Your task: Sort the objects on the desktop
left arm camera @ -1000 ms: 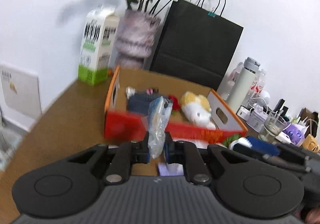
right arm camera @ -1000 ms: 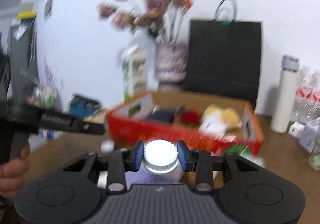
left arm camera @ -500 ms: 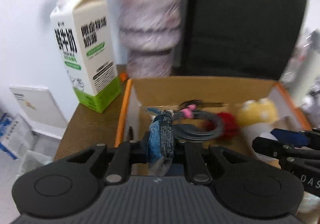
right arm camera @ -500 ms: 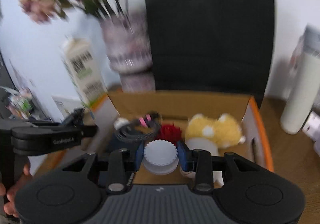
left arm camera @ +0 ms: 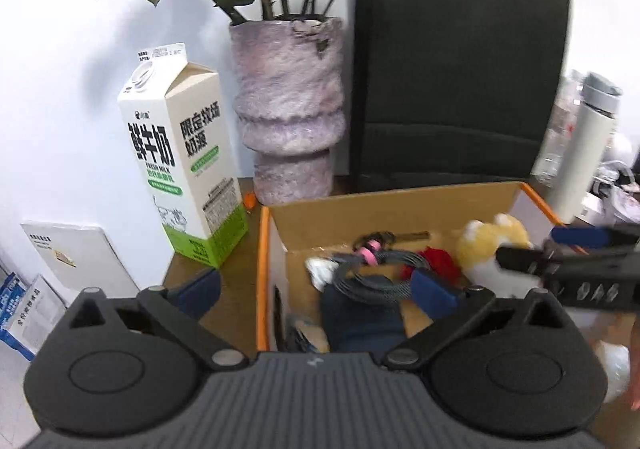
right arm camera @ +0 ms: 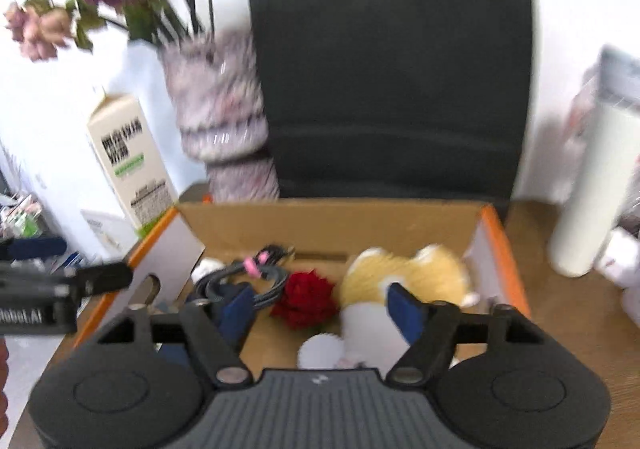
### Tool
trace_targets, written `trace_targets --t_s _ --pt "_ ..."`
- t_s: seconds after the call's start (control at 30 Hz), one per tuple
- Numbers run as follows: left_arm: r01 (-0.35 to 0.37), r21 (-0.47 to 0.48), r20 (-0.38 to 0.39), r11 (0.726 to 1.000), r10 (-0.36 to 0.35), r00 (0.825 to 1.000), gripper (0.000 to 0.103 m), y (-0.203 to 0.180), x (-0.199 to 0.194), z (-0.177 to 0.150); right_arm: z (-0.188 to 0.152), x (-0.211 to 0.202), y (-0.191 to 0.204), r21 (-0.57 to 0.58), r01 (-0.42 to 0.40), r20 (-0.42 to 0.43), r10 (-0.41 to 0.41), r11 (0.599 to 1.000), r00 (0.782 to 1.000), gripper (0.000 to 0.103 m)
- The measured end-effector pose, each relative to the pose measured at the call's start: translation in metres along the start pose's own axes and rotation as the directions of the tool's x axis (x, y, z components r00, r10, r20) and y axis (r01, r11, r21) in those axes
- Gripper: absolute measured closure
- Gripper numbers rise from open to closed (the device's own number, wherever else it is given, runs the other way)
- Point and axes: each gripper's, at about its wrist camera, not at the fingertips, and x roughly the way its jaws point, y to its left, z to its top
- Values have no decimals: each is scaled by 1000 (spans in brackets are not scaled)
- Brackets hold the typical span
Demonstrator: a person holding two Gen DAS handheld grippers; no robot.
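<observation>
A milk carton (left arm camera: 182, 165) stands at the far left of the brown worktop (left arm camera: 224, 301), beside a mottled purple vase (left arm camera: 290, 109) of faded roses and a black paper bag (left arm camera: 456, 69) against the white wall. In front of them sits an orange-edged cardboard box (left arm camera: 262, 273) holding a coiled grey cable (left arm camera: 372, 269), a red flower (right arm camera: 306, 299) and a yellow-and-white plush toy (left arm camera: 490, 249). The left tongs (left arm camera: 316, 289) hang over the box's left wall, their jaws opening wide with nothing pressed between the blue pads; a clear packet (left arm camera: 304, 333), only partly visible, lies in the box below them. The right tongs (right arm camera: 320, 301) hover over the box's middle, jaws also opening, and a white ridged cap (right arm camera: 320, 351) sits below and between them, untouched by either pad, against the plush toy. At far right a white flask (right arm camera: 588, 185) stands on the worktop.
</observation>
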Motion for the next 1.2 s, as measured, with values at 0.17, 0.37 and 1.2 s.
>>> trace_targets --t_s 0.17,0.37,1.2 --pt "-58 60 103 997 51 993 0 -17 -32 -35 -25 -59 -9 -76 52 113 -43 996 993 20" --pt "-127 99 236 987 100 967 0 -49 -79 -95 -91 -131 -3 -186 47 305 12 981 952 0" --pt "92 -47 233 995 -78 969 0 -58 -135 -220 -229 -157 -8 -57 44 228 -30 997 973 0"
